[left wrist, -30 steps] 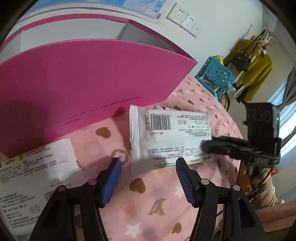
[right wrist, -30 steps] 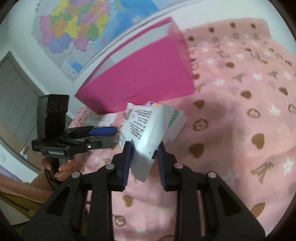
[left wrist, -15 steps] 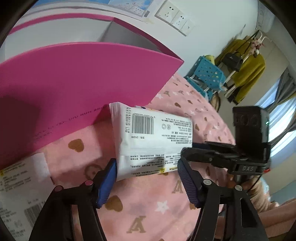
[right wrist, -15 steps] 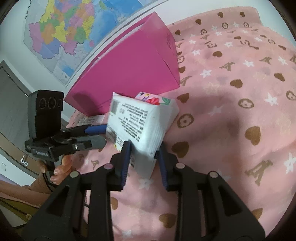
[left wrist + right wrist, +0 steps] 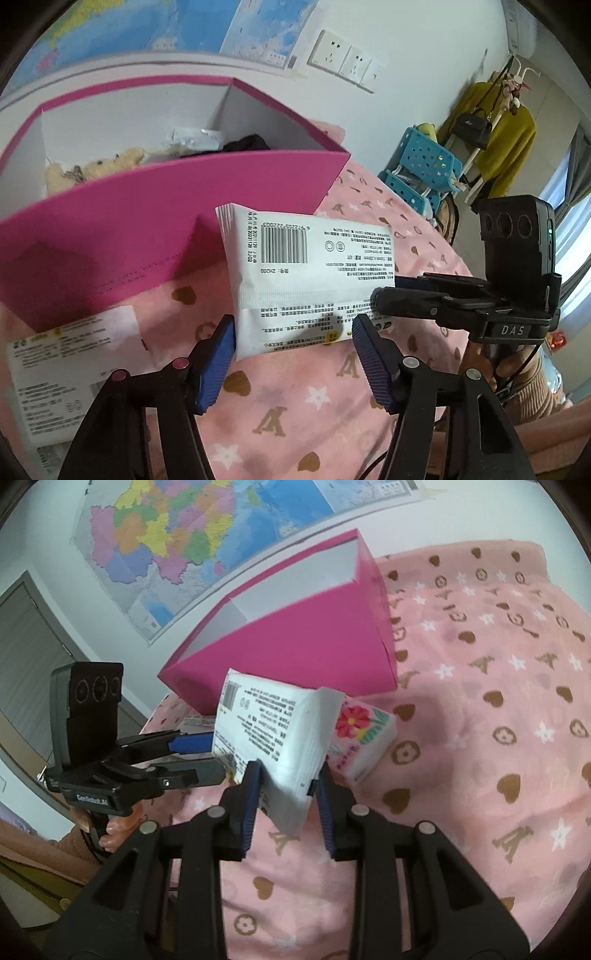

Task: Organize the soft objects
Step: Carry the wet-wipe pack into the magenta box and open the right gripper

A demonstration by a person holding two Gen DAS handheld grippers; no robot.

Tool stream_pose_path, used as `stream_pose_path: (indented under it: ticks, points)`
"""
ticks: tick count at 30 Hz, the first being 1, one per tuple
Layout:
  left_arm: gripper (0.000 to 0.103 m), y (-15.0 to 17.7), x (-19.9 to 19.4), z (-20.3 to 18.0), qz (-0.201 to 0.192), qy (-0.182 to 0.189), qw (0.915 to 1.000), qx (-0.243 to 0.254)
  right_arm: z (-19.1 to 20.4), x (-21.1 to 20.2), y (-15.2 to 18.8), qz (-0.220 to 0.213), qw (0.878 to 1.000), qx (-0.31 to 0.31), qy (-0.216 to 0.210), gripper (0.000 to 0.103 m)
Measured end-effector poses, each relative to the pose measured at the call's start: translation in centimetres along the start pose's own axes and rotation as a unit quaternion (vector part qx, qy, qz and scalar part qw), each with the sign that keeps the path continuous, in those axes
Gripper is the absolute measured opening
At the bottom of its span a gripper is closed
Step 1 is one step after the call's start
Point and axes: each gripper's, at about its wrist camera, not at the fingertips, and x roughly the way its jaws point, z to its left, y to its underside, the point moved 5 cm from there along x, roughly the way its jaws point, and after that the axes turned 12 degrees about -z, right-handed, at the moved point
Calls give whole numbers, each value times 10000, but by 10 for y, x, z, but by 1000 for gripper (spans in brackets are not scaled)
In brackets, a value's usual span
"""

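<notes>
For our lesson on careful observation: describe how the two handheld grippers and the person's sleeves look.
Both the left gripper and the right gripper are black, with ribbed blue pads. Each carries a black box with three round lenses. The right bears "DAS". Dark cables trail below. The sleeves are peach-pink knit.

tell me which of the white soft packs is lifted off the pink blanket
The white barcode-printed pack, pinched at one end by the right gripper, hangs clear of the blanket. The flower-printed pack and the white pack beside the pink box both lie flat on it.
</notes>
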Motion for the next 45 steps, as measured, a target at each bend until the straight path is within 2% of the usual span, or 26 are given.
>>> stream_pose_path:
  ticks: [8,21,35,45]
  points:
    - [64,-20,-25,-2,-340,-150,9993,103,18,2,-18,-94,9995,-272,-101,33]
    - [64,-70,-55,17,-907,-466,9947,151,50,18,-72,-346,9951,-826,-414,33]
    - [64,-122,-35,65,-957,-775,9922,-168,55,66,-141,-300,9937,-971,-479,34]
    - [64,-148,1,98,-770,-1060,9908,-342,35,109,-170,-138,9964,-815,-186,35]
